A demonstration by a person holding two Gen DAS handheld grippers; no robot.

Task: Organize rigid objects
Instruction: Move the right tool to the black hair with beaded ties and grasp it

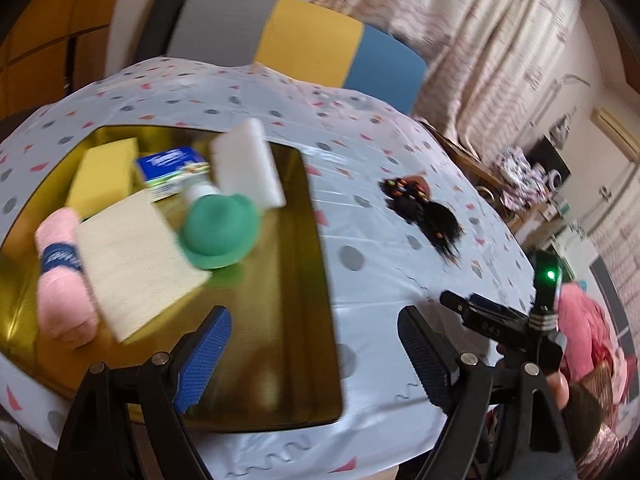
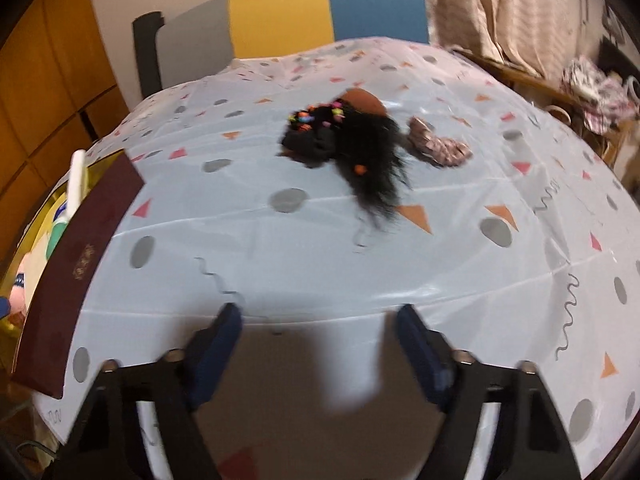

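Both grippers are empty — left gripper (image 1: 312,356) jaws spread over the gold rectangular metal tray (image 1: 280,280), right gripper (image 2: 318,344) jaws parted, nothing between. The tray is already filled: green round cap (image 1: 218,232), white foam block (image 1: 248,160), pink yarn roll (image 1: 64,276). The black-haired doll with coloured beads (image 2: 344,140) is left on the confetti-print bench cover (image 2: 400,280) — probably next. It should be gripped at the body, not the loose hair.

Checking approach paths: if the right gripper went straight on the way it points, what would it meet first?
Probably the bare tablecloth just ahead of the right gripper; its open jaws hold nothing. The black doll lies farther along, though depth is unclear.
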